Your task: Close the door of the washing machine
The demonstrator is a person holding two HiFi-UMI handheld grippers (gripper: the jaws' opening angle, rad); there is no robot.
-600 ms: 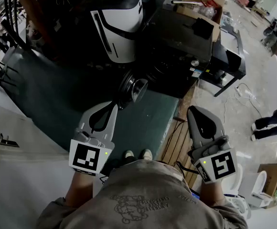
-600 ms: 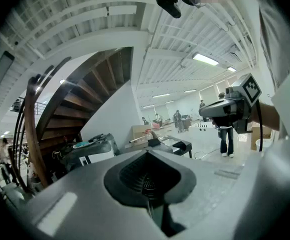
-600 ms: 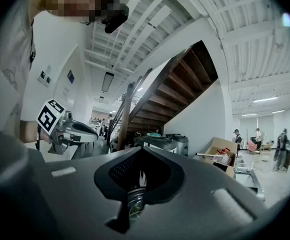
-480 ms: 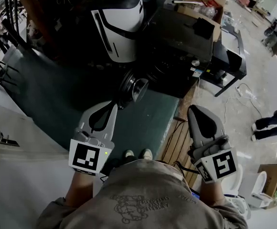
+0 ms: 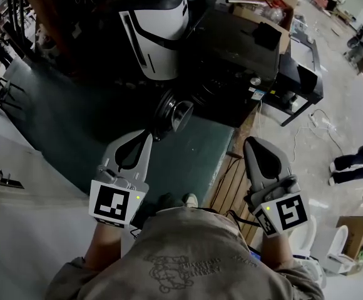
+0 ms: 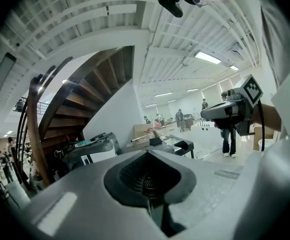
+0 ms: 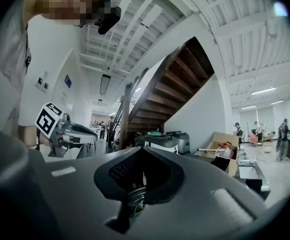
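Approaching looks like the step in hand. The washing machine [image 5: 231, 55] sits ahead on the floor, its round door [image 5: 173, 115] swung out. The left hand-held gripper [image 5: 146, 136] and right hand-held gripper [image 5: 253, 145] both have jaws together, empty, short of the door. Next, the left one should probably push the door's outer face inward, though the hinge side is too dark to tell. Since half a second ago, both grippers have barely shifted.
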